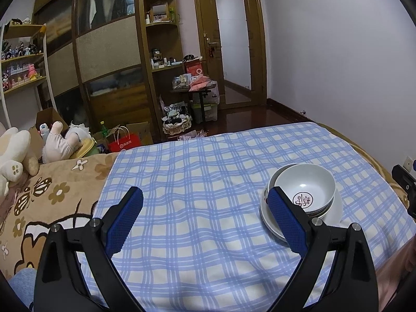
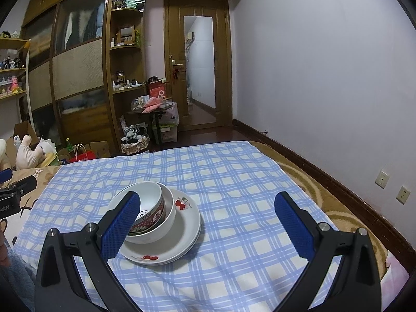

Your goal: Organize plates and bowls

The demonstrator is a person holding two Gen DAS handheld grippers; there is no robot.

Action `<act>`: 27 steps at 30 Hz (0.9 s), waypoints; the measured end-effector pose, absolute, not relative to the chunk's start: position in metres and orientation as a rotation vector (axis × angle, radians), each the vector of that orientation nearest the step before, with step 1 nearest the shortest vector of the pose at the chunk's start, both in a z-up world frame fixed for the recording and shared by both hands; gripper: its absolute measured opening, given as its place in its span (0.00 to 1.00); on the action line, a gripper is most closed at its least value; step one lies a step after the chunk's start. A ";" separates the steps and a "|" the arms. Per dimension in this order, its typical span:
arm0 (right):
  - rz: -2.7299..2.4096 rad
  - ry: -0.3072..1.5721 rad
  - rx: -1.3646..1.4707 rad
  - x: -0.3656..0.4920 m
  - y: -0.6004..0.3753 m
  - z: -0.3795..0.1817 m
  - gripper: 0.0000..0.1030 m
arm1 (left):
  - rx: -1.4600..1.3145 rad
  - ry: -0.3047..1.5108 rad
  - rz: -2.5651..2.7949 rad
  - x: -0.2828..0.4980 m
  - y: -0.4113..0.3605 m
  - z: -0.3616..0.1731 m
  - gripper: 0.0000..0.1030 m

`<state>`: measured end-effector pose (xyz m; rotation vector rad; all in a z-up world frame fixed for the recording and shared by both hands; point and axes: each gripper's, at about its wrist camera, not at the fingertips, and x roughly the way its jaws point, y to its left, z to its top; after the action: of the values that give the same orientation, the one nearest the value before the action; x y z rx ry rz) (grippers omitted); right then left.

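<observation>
Both grippers hover over a bed spread with a blue-and-white checked cloth (image 1: pixel 197 171), each with its blue-padded fingers spread wide and holding nothing. Left gripper (image 1: pixel 205 219): the stack of dishes sits off its right side, partly hidden behind the right finger pad (image 1: pixel 287 223); the space between the fingers shows only cloth. Right gripper (image 2: pixel 208 225): the same stack lies toward its left, with the left finger pad (image 2: pixel 121 225) overlapping the near rim of the bowls. The stack itself rests on the cloth, right of centre in the left wrist view. Bottom: white plates (image 2: pixel 182 236) with red cherry prints, at least two nested, exact count unclear. On them a plain white bowl (image 2: pixel 167 217), and inside that a second bowl (image 2: pixel 153 208) with a red patterned outer band, white inside, a dark round mark on its floor (image 1: pixel 303 200). The bowls sit toward the far left of the plates as the right wrist view sees them, not centred. The tan floral bedcover (image 1: pixel 52 195) shows left of the cloth, with plush toys (image 1: pixel 18 153) at its far edge. Beyond the bed are a wooden wardrobe (image 1: pixel 104 52), a door (image 1: pixel 231 46) and a pale wall.
</observation>
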<state>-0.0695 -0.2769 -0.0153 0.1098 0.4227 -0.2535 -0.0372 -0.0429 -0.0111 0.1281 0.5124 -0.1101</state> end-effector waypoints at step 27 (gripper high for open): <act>-0.259 0.421 0.106 -0.069 -0.281 -0.015 1.00 | 0.154 0.511 -0.095 -0.038 -0.042 -0.010 0.93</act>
<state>-0.0686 -0.2814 -0.0153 0.1060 0.4213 -0.2595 -0.0383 -0.0419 -0.0097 0.1539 0.5113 -0.0949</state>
